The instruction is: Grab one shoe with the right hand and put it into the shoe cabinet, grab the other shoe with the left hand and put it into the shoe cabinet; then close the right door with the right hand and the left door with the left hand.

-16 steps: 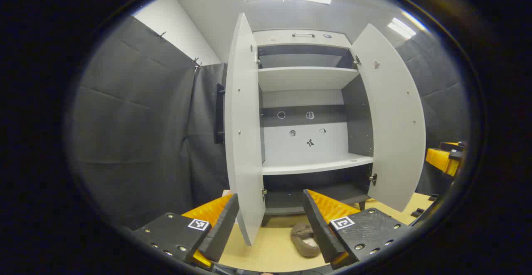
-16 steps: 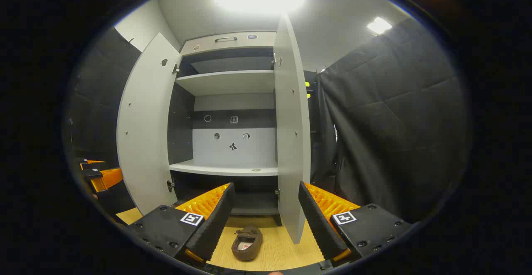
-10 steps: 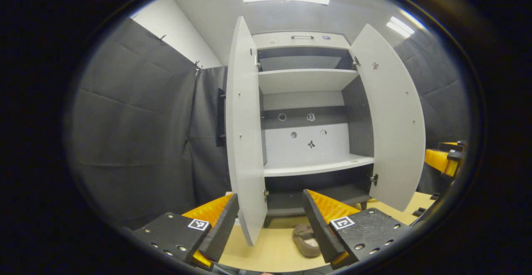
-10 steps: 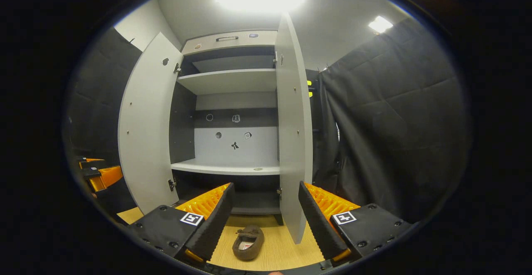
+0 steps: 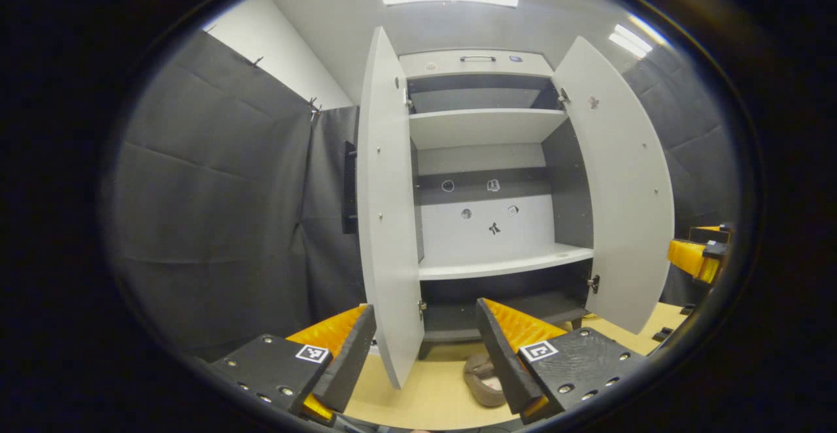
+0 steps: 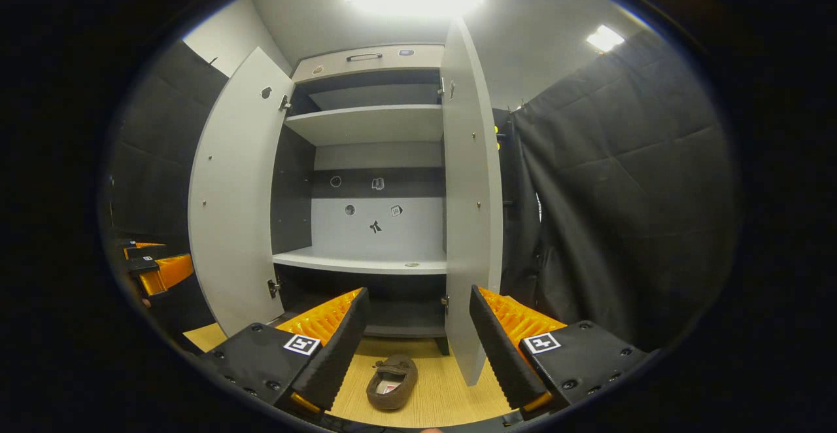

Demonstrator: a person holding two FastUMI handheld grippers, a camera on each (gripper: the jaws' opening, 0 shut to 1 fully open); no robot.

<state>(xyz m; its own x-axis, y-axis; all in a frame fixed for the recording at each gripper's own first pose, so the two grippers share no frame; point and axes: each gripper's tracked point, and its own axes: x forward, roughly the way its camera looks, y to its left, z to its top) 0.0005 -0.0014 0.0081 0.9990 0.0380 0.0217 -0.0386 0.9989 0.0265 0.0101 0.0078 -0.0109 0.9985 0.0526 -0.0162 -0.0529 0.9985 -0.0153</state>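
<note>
A: We have our right gripper (image 6: 415, 345) wide open and holding nothing, hovering over the wooden floor (image 6: 444, 397) with a brown shoe (image 6: 392, 390) lying just ahead between its fingers.

B: And our left gripper (image 5: 425, 348) is spread open too, empty. A shoe (image 5: 482, 381) peeks out beside its right-hand finger, partly hidden. We cannot tell whether that is the same shoe or the second one.

A: Beyond them stands the shoe cabinet (image 6: 373, 178), left door (image 5: 387, 217) and right door (image 6: 472, 217) both swung open, the shelves bare as far as we see.

B: So we judge this the very first step: the right hand has yet to grab its shoe.

A: Next we need to dip the right gripper down, straddle the shoe across its width, and close on it before lifting toward the bottom shelf.

B: Any writing? We see square coded markers on the gripper bodies and small stickers (image 5: 495, 227) on the cabinet's back panel, too small to read. Something pale sits inside the shoe, illegible.
</note>
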